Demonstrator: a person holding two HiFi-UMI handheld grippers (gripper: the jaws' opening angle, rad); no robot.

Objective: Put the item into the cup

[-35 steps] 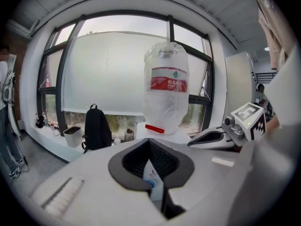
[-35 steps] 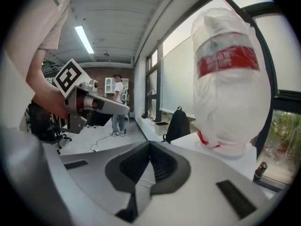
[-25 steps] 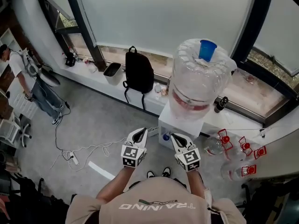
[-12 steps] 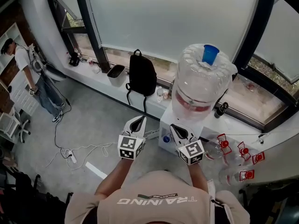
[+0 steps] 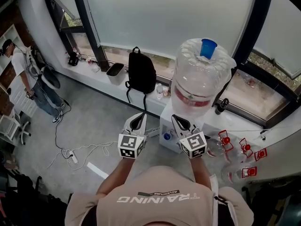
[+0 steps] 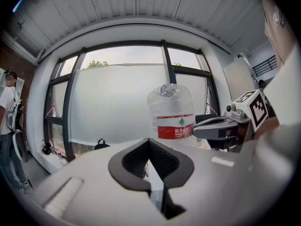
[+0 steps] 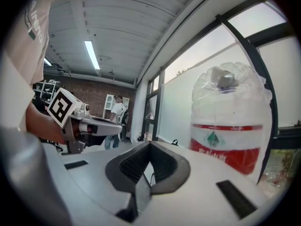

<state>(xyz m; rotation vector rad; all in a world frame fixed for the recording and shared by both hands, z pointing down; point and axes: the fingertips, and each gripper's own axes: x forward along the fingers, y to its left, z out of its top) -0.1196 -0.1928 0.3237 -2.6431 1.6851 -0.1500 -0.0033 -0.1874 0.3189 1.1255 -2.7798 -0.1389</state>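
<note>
Above grey floor by window, left gripper and right gripper show fingers closed

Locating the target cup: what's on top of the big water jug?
A blue cup stands upright on top of the water jug. Whether anything lies inside the cup is too small to tell.

An office-like workspace: a water dispenser with big bottle below tall windows.
</note>
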